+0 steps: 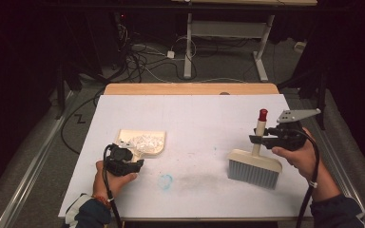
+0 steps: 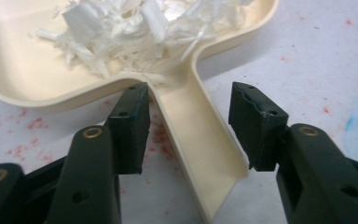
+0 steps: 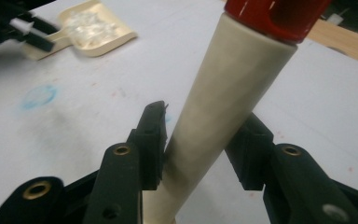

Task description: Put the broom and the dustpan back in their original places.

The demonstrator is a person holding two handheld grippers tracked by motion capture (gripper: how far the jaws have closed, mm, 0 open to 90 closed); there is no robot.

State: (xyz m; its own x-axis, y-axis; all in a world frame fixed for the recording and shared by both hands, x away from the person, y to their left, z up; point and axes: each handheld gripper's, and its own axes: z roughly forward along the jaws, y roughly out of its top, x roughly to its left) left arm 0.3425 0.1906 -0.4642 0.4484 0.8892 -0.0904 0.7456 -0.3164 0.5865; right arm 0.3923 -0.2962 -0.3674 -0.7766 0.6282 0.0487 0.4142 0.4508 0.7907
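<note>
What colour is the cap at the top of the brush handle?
Red. The cap tops the cream brush handle, clearest in the right gripper view.

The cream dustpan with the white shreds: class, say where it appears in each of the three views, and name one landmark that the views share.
High view: the dustpan lies left of centre on the white table, just above the left gripper.
Left gripper view: it spans the top, its handle running down between the open jaws.
Right gripper view: small, at the top left.
Shared landmark: the blue smudge on the table.
</note>
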